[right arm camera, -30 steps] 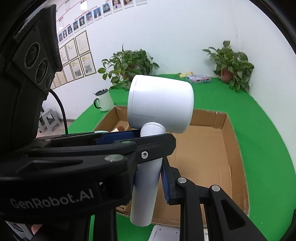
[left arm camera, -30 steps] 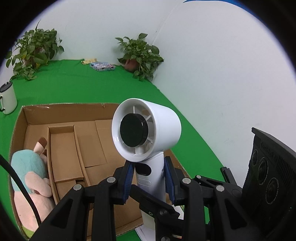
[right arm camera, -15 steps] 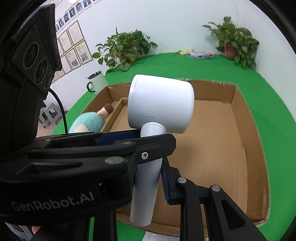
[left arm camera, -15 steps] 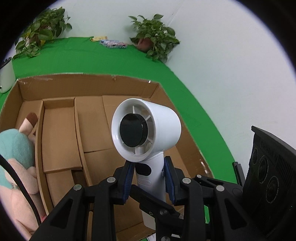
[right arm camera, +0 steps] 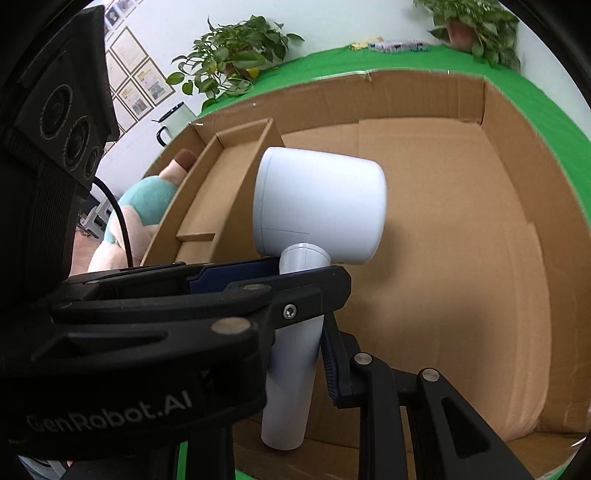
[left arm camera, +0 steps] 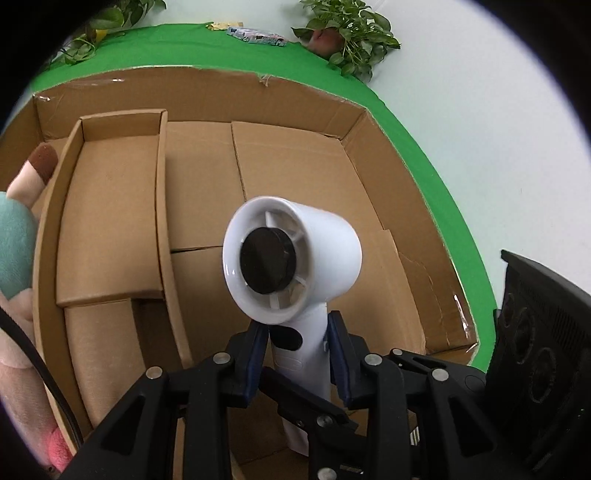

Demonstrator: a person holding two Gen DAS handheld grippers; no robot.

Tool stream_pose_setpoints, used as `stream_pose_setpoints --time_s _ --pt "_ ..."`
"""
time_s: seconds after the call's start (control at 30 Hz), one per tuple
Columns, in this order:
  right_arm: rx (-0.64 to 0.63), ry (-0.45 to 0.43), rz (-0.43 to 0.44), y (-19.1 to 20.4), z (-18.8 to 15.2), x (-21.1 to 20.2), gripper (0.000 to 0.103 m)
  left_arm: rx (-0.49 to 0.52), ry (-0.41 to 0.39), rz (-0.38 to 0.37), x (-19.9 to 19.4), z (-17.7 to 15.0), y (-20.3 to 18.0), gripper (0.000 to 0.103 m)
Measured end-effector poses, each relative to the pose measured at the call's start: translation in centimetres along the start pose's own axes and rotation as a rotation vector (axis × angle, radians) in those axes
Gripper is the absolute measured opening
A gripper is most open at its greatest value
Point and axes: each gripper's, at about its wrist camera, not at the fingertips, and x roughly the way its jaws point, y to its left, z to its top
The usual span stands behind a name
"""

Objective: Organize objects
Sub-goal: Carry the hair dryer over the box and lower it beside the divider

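Note:
A white hair dryer (left arm camera: 291,258) is held upright by its handle over an open cardboard box (left arm camera: 295,173). My left gripper (left arm camera: 297,350) is shut on the handle, with blue pads on both sides. In the right wrist view the dryer (right arm camera: 321,206) is side-on and my right gripper (right arm camera: 295,332) is also shut on the handle, with the left gripper's fingers (right arm camera: 288,284) crossing in front. The dryer's head hangs above the box's large right compartment (right arm camera: 443,206).
A cardboard divider tray (left arm camera: 110,221) sits in the box's left part. A teal and pink plush toy (left arm camera: 14,240) lies at the far left. The box rests on a green cloth (left arm camera: 443,177), with potted plants (left arm camera: 347,33), a white mug (right arm camera: 173,122) and a small packet (left arm camera: 255,35) behind it.
Both grippers have carried the dryer forward and down over the box. The box now fills both views and the view has tilted down into it.

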Motion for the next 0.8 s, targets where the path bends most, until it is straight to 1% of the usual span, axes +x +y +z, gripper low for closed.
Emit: stream_pose_setpoints --time_s 0.07,0.17,0.27,0.33,0.37,0.43,0.47,0.5,0.57,0.67,0.73,0.8 --pt "0.01 0.007 0.005 0.0 -0.2 0.3 0.023 -0.018 0.014 -0.011 -0.4 0.0 0.1 0.032" --pt "0.027 0.008 0.01 0.0 -0.2 0.5 0.023 -0.01 0.019 -0.011 -1.1 0.2 -0.3 0.032" --pt "0.05 0.019 0.039 0.1 -0.3 0.7 0.023 0.012 -0.02 0.016 -2.7 -0.3 -0.4 0.032" --pt "0.043 0.025 0.032 0.5 -0.4 1.1 0.022 0.019 -0.063 0.038 -4.4 -0.6 -0.1 0.032" --pt "0.039 0.026 0.026 0.7 -0.5 1.2 0.024 0.019 -0.073 0.038 -4.9 -0.6 0.1 0.032" --pt "0.029 0.026 0.009 1.3 -0.6 1.4 0.025 0.03 -0.115 0.05 -6.5 -1.2 0.6 0.032" --pt "0.03 0.025 0.009 1.5 -0.5 1.5 0.026 0.033 -0.127 0.057 -7.0 -1.4 0.8 0.032" --pt "0.039 0.03 0.018 1.6 -0.5 1.5 0.027 0.027 -0.146 0.082 -7.6 -1.8 1.6 0.032" --pt "0.047 0.028 0.019 1.7 -0.4 1.5 0.027 0.016 -0.145 0.099 -7.5 -2.1 2.2 0.032" --pt "0.049 0.024 0.006 1.9 -0.4 1.5 0.026 -0.011 -0.126 0.114 -6.4 -2.5 3.6 0.032" --pt "0.051 0.026 -0.004 2.1 -0.3 1.6 0.026 -0.016 -0.119 0.104 -6.1 -3.3 4.1 0.032" --pt "0.057 0.028 -0.01 2.1 -0.3 1.6 0.026 -0.021 -0.113 0.095 -5.4 -3.6 3.8 0.032"
